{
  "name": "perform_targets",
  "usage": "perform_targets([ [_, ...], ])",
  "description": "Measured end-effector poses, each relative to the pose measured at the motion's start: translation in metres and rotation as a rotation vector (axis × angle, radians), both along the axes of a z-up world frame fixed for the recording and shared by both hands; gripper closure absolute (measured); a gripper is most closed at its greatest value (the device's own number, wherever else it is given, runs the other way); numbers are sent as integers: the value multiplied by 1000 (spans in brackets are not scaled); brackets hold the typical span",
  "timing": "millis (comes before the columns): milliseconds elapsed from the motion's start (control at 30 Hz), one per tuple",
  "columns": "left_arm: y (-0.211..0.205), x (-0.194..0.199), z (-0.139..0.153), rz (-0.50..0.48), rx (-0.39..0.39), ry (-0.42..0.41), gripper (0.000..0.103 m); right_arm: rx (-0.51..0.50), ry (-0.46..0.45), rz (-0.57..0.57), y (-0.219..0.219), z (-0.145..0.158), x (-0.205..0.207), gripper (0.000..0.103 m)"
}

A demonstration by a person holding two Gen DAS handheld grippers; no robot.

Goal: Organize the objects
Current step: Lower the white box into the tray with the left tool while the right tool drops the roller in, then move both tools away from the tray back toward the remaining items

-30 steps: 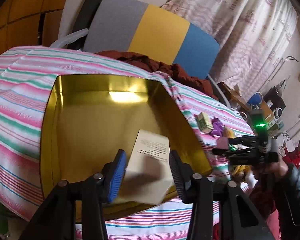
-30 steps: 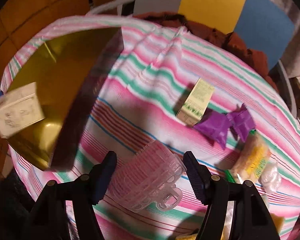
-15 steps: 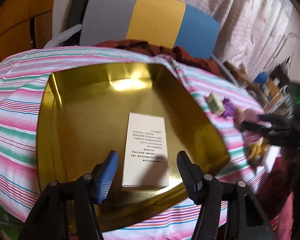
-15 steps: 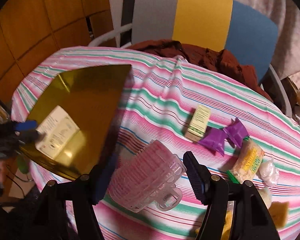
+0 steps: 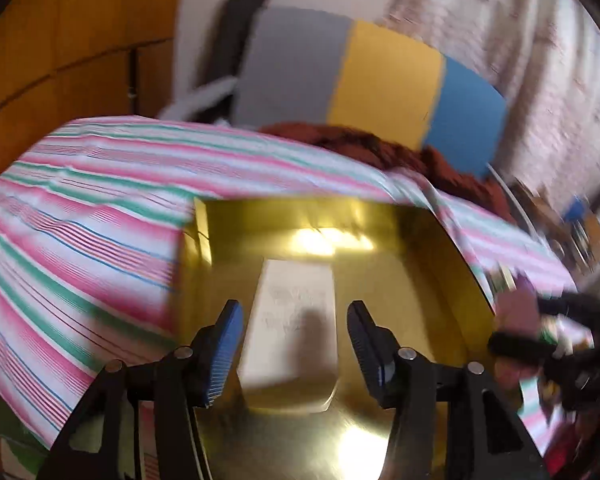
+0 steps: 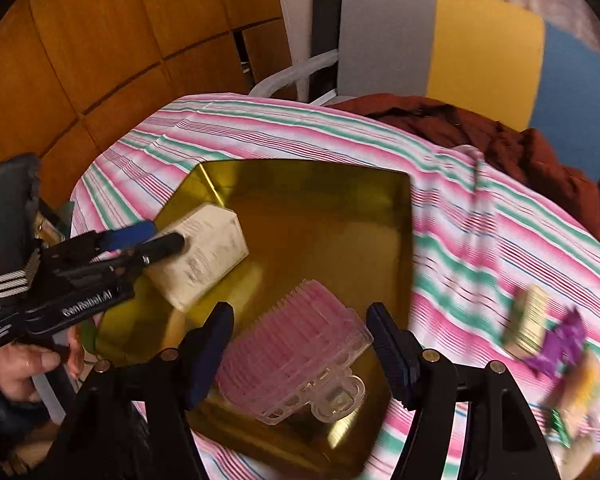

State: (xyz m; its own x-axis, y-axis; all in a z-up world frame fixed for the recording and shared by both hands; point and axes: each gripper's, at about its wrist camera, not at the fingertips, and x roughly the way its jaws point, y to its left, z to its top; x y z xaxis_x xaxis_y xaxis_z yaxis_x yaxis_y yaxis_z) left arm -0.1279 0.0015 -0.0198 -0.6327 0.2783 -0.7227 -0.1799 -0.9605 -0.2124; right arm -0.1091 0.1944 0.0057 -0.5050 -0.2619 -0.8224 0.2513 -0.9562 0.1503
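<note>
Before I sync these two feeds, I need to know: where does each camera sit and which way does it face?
Left wrist: sits behind the left claw, looking down into the gold tin at the white box; its two fingers show, and the right claw at the right edge.
Right wrist: sits behind the right claw, looking over the pink hair clip and the tin; the left claw and left hand show.
Shared: tin, box, striped cloth, colour-block chair.
</note>
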Motion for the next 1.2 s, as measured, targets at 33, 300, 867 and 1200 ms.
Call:
perform_targets([
  [33, -6, -5, 4, 21, 5, 10, 42, -8, -6, -8, -7, -1, -8, 34],
  [300, -38, 7, 13, 96, 12, 23, 36, -120, 12, -42, -31, -3, -24, 3],
  [867, -20, 81, 22, 58, -78, 85, 36, -3, 143, -118, -19, 4, 55, 0],
  [1200, 13, 102, 29, -27, -117, 114, 36, 33, 313, -220, 17, 31, 91, 0],
])
